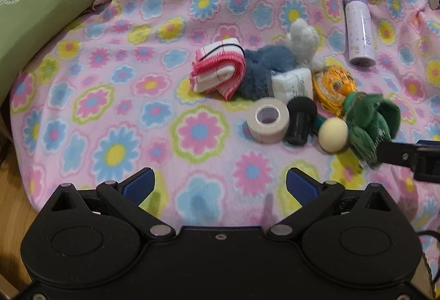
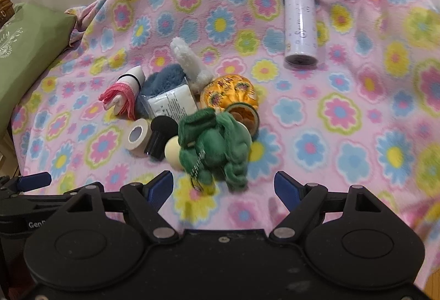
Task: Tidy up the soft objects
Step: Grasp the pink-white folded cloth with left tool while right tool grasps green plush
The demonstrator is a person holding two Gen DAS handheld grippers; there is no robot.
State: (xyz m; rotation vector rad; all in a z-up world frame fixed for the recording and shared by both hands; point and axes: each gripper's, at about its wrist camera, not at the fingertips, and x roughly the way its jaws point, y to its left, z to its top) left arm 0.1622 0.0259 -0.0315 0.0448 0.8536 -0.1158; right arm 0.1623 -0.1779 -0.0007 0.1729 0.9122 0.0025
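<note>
A heap of small things lies on a flowered pink blanket [image 1: 115,96]. It holds a pink-and-white folded cloth [image 1: 218,69], a blue fuzzy piece [image 1: 261,66], a white fluffy piece [image 1: 302,39], a green plush toy [image 2: 217,146] and a yellow satin pouch [image 2: 231,94]. My right gripper [image 2: 222,187] is open just in front of the green plush [image 1: 368,124], jaws apart from it. My left gripper [image 1: 220,184] is open and empty, well short of the heap.
In the heap are also a tape roll [image 1: 268,118], a black brush [image 1: 299,118], a cream ball [image 1: 332,135] and a white packet [image 1: 293,83]. A lilac bottle [image 1: 359,28] lies at the back right. A green cushion [image 1: 35,6] sits at the left.
</note>
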